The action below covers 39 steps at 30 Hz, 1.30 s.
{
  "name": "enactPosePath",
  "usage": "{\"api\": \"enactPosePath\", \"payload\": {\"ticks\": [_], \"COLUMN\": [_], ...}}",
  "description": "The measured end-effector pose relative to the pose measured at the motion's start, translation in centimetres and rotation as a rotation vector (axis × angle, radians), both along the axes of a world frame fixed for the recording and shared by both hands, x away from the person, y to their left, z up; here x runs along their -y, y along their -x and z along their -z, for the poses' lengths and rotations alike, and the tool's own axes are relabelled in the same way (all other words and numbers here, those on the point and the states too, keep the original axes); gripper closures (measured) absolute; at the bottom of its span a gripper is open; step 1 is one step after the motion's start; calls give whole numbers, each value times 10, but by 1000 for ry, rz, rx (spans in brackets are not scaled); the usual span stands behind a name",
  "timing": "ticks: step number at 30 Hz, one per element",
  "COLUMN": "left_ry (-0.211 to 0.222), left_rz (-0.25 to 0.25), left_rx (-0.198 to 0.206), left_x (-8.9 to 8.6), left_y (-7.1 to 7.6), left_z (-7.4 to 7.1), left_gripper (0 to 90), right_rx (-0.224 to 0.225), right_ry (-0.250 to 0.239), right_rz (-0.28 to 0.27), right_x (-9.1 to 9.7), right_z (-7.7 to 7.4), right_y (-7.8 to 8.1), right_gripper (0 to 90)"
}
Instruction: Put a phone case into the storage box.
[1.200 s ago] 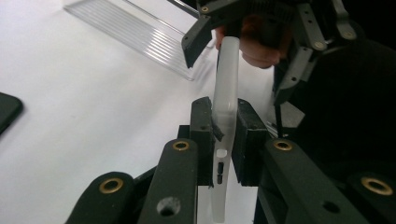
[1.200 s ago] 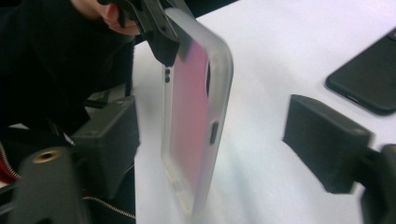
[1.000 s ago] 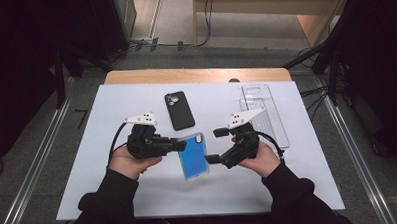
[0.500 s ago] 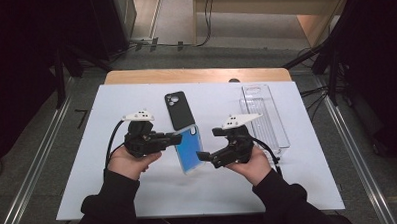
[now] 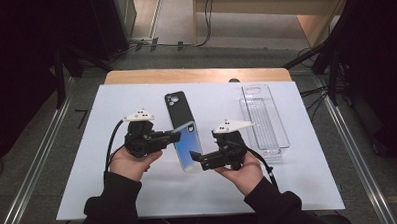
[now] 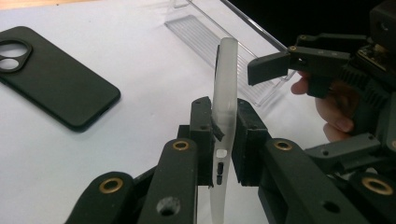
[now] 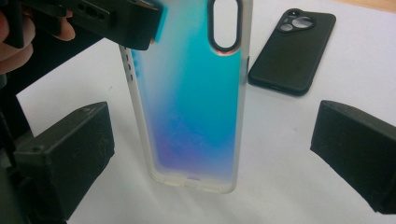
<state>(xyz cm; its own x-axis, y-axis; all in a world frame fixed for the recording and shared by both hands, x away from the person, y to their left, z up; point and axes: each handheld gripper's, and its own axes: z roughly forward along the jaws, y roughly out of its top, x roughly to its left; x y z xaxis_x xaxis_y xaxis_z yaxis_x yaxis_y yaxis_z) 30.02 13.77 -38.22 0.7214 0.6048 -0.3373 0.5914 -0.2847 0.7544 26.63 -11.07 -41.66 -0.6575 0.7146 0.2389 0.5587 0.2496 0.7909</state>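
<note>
Frosted plastic with a blue-to-violet sheen makes up the translucent phone case [image 5: 186, 145], a slim rounded rectangle with an oval camera cut-out near its top and small button slots along one edge. The left hand-held gripper [image 5: 173, 136] is clamped on that edge, its two black blocky pads pressing either face, and holds the case off the bench, standing on edge. The right hand-held gripper [image 5: 192, 156] faces the case from the other side with its jaws spread wide; in the right gripper view the case stands between the two pads and ahead of them, touched by neither.

Beyond the left hand-held gripper lies a matte black phone case [image 5: 179, 109], flat, with a round-cornered outline and a camera opening at its far end. Past the right hand-held gripper, well apart from the held case, sits a clear plastic tray [image 5: 265, 120], long, narrow and ribbed along its floor.

All of it rests on a smooth white sheet covering the bench [image 5: 109, 185], whose pale wooden edge shows at the far side. Grey floor, metal rails and dark stands surround it.

Count: two phone cases, one tray, two hand-held grippers, each with a grey three-cornered plate and a trailing black cable.
</note>
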Motion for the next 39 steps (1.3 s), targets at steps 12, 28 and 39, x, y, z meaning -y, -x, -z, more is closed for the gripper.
{"api": "enactPosePath", "payload": {"ticks": [12,28,39], "left_ry": [-9,0,-6], "left_rz": [-16,-9,2], "left_rx": [-9,-34,-30], "left_x": [7,19,28], "left_y": [3,8,12], "left_z": [2,4,6], "left_gripper": [813,812,812], "right_rx": [-25,-29,-21], "right_ry": [12,19,20], "right_rz": [41,82,96], "right_x": [-14,-22,-26], "right_z": [8,13,15], "right_y": [1,-2,-4], "right_gripper": [0,0,10]}}
